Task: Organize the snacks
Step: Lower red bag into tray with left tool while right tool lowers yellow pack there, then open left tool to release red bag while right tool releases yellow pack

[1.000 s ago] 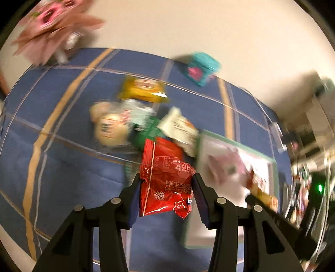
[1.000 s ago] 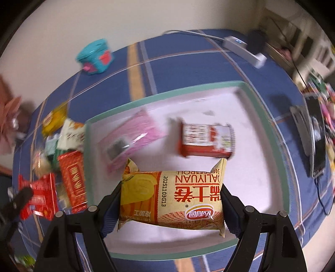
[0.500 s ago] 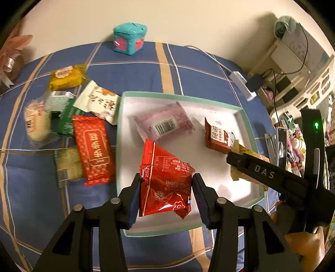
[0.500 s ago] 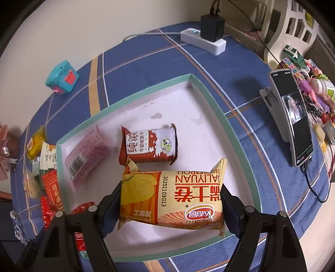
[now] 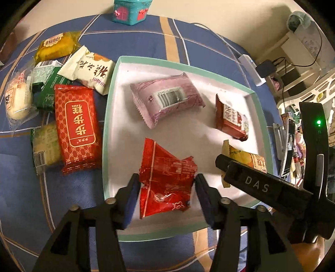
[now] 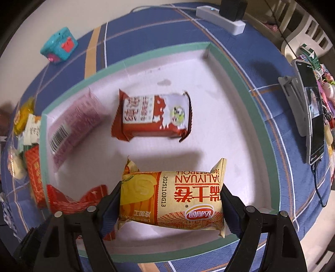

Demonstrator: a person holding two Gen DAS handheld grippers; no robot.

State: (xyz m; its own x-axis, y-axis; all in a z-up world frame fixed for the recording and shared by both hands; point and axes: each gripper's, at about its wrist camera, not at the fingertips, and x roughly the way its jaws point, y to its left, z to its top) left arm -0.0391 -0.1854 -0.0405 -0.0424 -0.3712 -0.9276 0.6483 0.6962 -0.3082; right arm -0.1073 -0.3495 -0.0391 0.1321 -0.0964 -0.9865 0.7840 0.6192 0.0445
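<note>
Your left gripper fingers had just parted, freeing the crinkled red foil snack packet into the white, green-rimmed tray; your right gripper clamped the yellow roll-cake packet.

A blue plaid tablecloth lies against a cream wall, white shelving alongside.
</note>
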